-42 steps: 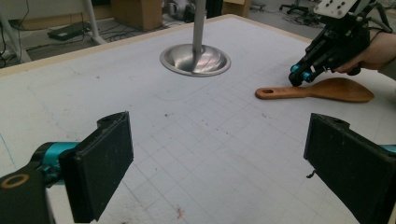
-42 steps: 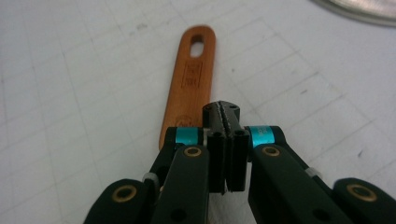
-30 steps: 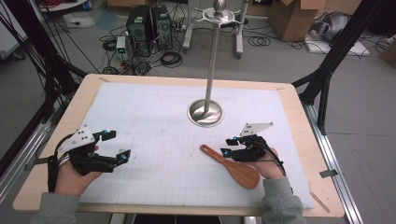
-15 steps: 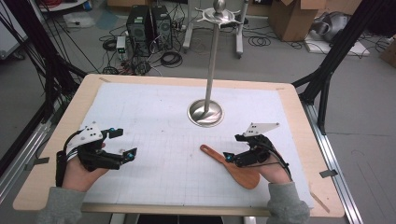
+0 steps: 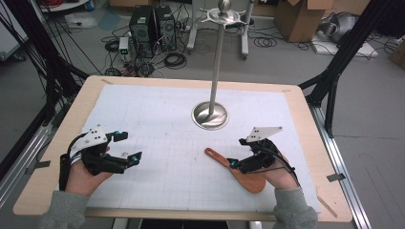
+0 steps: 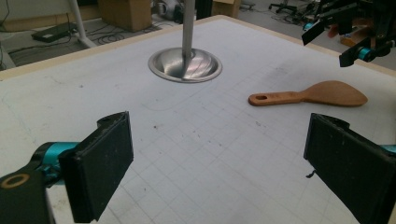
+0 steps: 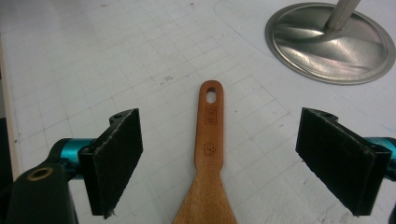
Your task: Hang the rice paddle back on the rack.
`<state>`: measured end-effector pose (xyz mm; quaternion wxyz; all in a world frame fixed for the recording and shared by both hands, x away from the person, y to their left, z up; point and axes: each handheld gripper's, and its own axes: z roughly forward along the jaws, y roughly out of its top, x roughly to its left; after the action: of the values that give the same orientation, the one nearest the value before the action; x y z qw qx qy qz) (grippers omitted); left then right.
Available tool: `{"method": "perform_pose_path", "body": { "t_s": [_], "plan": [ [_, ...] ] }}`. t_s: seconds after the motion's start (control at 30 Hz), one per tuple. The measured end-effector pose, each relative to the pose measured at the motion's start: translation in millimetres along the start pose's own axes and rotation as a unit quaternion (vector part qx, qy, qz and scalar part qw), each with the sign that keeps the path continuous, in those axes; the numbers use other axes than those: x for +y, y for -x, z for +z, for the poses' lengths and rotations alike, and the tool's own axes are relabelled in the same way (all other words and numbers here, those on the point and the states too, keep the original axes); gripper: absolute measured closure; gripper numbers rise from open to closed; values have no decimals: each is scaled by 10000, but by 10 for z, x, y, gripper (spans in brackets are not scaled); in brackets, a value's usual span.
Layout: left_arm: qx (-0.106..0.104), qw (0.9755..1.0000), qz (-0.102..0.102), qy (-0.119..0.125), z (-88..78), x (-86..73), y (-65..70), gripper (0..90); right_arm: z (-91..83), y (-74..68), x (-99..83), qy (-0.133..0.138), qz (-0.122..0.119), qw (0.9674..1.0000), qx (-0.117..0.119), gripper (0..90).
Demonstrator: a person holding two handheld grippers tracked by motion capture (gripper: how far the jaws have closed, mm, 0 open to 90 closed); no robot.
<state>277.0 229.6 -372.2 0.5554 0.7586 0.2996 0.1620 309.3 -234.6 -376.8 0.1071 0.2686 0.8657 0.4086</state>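
The right gripper (image 5: 237, 162) has just been opening its jaws: a second ago they were drawn in around the wooden spatula (image 5: 235, 170), and now they are standing wide on either side of its handle, the pads touching nothing. The spatula itself is lying where it lay before, flat on the white gridded mat (image 5: 162, 124), handle pointing up-left toward the metal stand (image 5: 210, 114), blade under the right hand. The left gripper (image 5: 125, 148) is sitting a little farther left and nearer the table's front edge than a second ago — its jaws are gaping too, with bare mat between them.

In the right gripper view the spatula (image 7: 208, 154) is showing warm, smooth reddish-brown wood, an oval hanging hole at the handle's tip, small stamped marks below it, and a handle flaring into a broad blade. The pads (image 7: 119, 156) are looking matte black and slightly rough — flat rectangular blocks on teal mounts. The stand's base (image 7: 330, 42) is a shallow round dish of brushed, shiny steel with a slim pole rising from its centre. The mat is pale, faintly speckled and ruled in fine squares, bordered by the table's (image 5: 305, 109) light wooden rim.
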Motion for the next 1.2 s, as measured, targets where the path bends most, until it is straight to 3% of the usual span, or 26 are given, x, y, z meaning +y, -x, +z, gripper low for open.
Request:
{"method": "perform_pose_path", "body": {
  "t_s": [0.1, 0.47, 0.93, 1.2],
  "plan": [
    [18, 10000, 1, 6, -18, -6, 4, 86, 22, -28, 43, -120, -139, 9998, -67, 134],
    [108, 9999, -35, -22, -84, -50, 4, 86, 229, -77, 113, -676, -204, 9972, -239, 144],
    [172, 9998, -76, -51, -121, -82, -1, 86, 460, -90, 102, -1280, -242, 9913, -192, 210],
    [190, 9998, -59, -61, -142, -83, 10, 86, 539, -67, 82, -1468, -254, 9888, -123, 265]
  ]
}}
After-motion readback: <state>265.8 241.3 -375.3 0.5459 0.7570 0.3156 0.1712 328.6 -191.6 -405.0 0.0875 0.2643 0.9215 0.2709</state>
